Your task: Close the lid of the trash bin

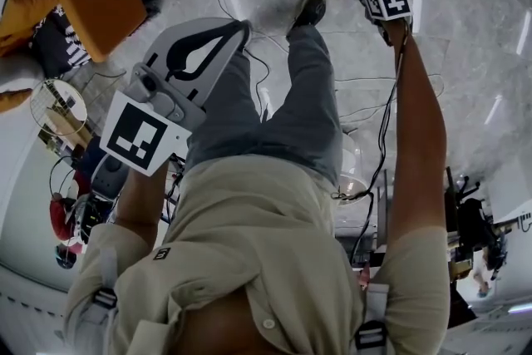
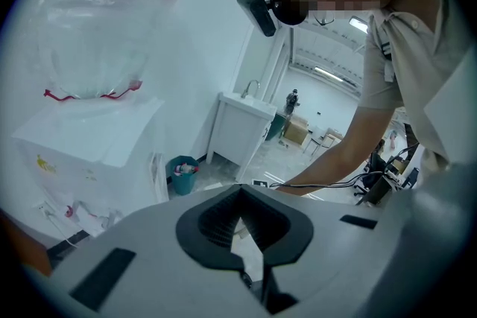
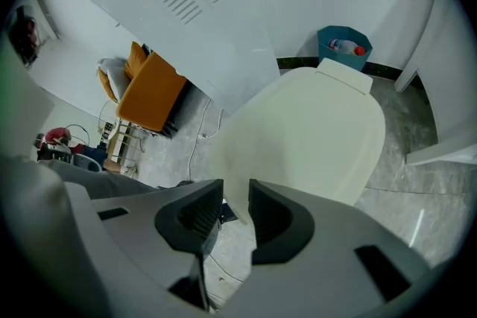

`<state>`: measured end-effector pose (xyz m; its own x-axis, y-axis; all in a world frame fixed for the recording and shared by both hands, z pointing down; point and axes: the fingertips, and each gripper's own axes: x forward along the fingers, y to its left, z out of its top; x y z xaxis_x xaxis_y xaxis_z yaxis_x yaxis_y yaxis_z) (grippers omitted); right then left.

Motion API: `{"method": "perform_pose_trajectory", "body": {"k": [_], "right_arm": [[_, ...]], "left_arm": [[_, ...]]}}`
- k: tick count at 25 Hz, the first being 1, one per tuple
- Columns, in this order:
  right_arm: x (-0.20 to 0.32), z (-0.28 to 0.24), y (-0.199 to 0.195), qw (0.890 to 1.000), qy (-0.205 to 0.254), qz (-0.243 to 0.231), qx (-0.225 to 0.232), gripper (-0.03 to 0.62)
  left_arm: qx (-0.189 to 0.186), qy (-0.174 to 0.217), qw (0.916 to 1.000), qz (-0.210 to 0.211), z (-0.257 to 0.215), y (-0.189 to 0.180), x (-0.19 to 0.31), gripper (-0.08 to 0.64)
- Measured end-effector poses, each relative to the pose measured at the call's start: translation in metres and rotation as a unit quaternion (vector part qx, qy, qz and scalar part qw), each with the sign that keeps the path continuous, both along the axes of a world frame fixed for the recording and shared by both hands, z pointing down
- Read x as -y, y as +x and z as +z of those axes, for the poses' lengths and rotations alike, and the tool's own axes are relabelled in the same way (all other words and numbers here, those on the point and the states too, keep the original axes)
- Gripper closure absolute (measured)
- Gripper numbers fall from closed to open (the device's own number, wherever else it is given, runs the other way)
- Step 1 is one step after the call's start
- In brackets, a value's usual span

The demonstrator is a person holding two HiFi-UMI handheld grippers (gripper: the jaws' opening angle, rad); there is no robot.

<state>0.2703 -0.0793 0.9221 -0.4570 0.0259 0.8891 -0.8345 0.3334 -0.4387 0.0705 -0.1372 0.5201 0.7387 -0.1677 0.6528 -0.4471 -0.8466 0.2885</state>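
one cream trash bin lid stood tilted up over the marble floor, its near edge seemingly between the part-open jaws of the right gripper, not yet pinched, probably to swing it down. left gripper, jaws together and empty, hung aside, unneeded.

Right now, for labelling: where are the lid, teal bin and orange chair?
lid (image 3: 313, 138), right gripper view, middle of its top
teal bin (image 3: 343, 61), right gripper view, front wall
orange chair (image 3: 153, 91), right gripper view, orange back
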Motion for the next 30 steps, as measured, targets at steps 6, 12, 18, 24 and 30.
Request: {"method": "perform_pose_trajectory", "body": {"k": [6,12,18,24,30], "right_arm": [[-0.003,0.029,-0.002,1.0,-0.015,0.023,-0.008,0.502],[0.0,0.047,0.0,0.999,-0.02,0.031,-0.026,0.545],[0.0,0.052,0.004,0.999,-0.016,0.019,-0.046,0.566],[0.0,0.049,0.004,0.998,-0.012,0.027,-0.053,0.565],[0.006,0.031,0.004,0.997,-0.005,0.054,-0.051,0.565]], "left_arm": [[0.006,-0.005,1.0,-0.003,0.015,-0.007,-0.001,0.546],[0.007,-0.01,0.9999,-0.002,0.025,-0.008,-0.001,0.546],[0.01,-0.012,0.9999,0.004,0.026,-0.004,-0.001,0.546],[0.01,-0.006,0.9998,0.017,0.021,-0.001,0.0,0.546],[0.007,0.013,0.9996,0.025,0.003,0.004,0.004,0.546]]}}
